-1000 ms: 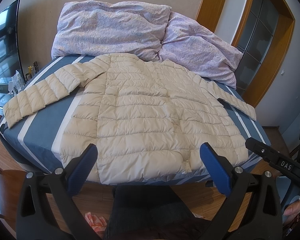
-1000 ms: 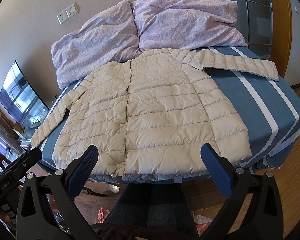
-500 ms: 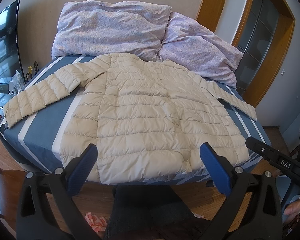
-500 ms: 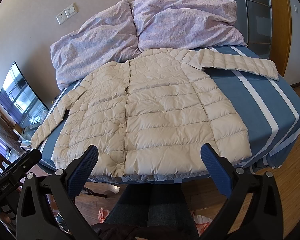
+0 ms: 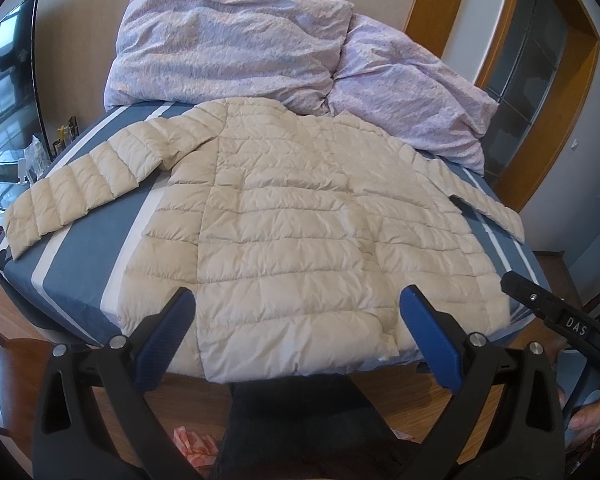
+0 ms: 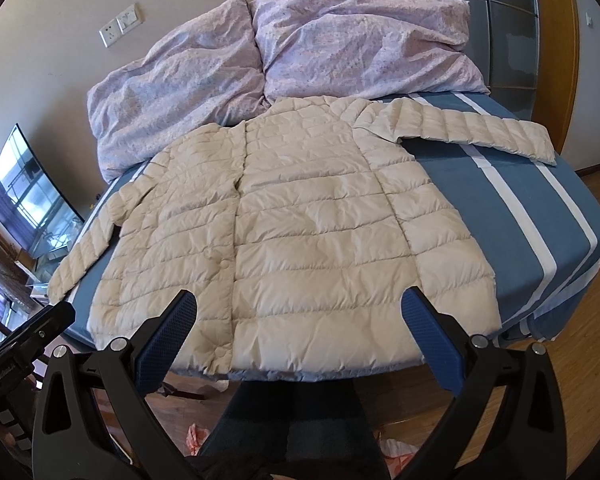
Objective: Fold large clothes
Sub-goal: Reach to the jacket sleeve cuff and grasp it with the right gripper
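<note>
Blue bedding with white stripes covers the bed [image 5: 80, 248], which fills the space ahead of both tongs. Cream quilted cloth lies flat across it: the puffer jacket [image 5: 292, 232] is spread front up, its hem hanging just over the near edge of the bed, directly beyond the tips of both tongs. One sleeve [image 5: 80, 188] stretches out ahead and to the left of the left gripper [image 5: 300, 336]; the other sleeve [image 6: 468, 130] stretches out ahead and to the right of the right gripper [image 6: 300, 332]. Past the jacket's collar, farthest from the tongs, two lilac crumpled pillows [image 6: 284, 64] lean against the wall.

Both tongs are held level just short of the bed's near edge, above the wooden floor and the person's dark trousers [image 5: 300, 432], pointing at the hem. Each one's blue-padded fingers stand wide apart, holding nothing and not touching the jacket.

A television [image 6: 32, 196] stands off to the left of the tongs, beside the bed. In the left wrist view the right tool shows at the right margin, with a small plate [image 5: 576, 326] reading "DAS". A wall socket [image 6: 122, 26] sits above the pillows.
</note>
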`<state>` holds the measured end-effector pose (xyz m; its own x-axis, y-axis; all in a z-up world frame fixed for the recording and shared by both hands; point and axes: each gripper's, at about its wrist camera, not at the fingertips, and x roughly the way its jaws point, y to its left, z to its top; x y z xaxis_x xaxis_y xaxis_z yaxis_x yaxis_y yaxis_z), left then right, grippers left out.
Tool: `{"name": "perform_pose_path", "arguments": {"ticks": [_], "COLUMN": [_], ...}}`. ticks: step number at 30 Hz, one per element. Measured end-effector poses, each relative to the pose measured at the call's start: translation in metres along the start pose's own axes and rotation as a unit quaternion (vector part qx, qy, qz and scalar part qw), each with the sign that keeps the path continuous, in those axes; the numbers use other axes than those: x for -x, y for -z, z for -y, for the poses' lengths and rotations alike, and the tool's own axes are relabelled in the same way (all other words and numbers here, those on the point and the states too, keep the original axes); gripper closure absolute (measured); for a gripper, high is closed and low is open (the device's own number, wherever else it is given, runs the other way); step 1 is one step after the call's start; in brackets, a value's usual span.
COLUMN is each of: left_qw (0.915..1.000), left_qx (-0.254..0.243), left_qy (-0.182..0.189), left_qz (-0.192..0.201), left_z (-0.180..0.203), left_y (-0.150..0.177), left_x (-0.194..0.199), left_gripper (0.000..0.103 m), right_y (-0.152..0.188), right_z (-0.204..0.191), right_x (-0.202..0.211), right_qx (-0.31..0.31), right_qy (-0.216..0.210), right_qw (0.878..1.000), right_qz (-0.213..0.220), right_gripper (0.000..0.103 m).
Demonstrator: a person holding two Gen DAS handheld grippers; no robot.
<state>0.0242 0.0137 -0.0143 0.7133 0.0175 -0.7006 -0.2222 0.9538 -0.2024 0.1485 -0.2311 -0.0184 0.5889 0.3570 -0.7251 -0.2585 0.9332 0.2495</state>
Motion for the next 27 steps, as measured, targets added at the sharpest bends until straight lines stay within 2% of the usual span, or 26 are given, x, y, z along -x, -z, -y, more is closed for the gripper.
{"name": "perform_pose_path", "arguments": {"ticks": [7,11,15,20,22,25,27], "left_qw": [0.9986,0.9964,0.9927,0.9853,0.9813,0.9777,0.9764], "left_qx": [-0.013,-0.021,-0.031,-0.039,-0.042,-0.049,-0.051], "left_qy": [-0.048,-0.080,-0.116,-0.166,-0.188,-0.204,-0.208], "left_qz": [-0.016,-0.018,-0.001,0.001,-0.006,-0.015,-0.026], "left_z": [-0.012,-0.022,-0.033,-0.046,-0.052,-0.057,-0.060], "left_y": [-0.024,-0.046,-0.068,-0.089,-0.093,-0.095,-0.092], "left_x": [-0.048,-0.080,-0.107,-0.143,-0.161,-0.182,-0.193], "left_gripper": [0.002,0.002,0.002,0.002,0.002,0.002,0.002], "right_y": [-0.022,-0.047,-0.074,-0.120,-0.141,-0.164,-0.173], "right_z": [0.023,0.060,0.111,0.189,0.227,0.276,0.302], "right_x": [-0.038,-0.071,-0.091,-0.105,-0.110,-0.118,-0.123], "right_qx": [-0.020,-0.058,-0.112,-0.162,-0.183,-0.213,-0.230], "right_qy": [0.018,0.044,0.085,0.171,0.212,0.256,0.271], "right_qw": [0.999,0.996,0.989,0.972,0.960,0.943,0.935], "right_qz": [-0.024,-0.048,-0.045,-0.023,-0.013,-0.008,-0.007], "right_gripper": [0.001,0.001,0.001,0.001,0.001,0.001,0.001]}}
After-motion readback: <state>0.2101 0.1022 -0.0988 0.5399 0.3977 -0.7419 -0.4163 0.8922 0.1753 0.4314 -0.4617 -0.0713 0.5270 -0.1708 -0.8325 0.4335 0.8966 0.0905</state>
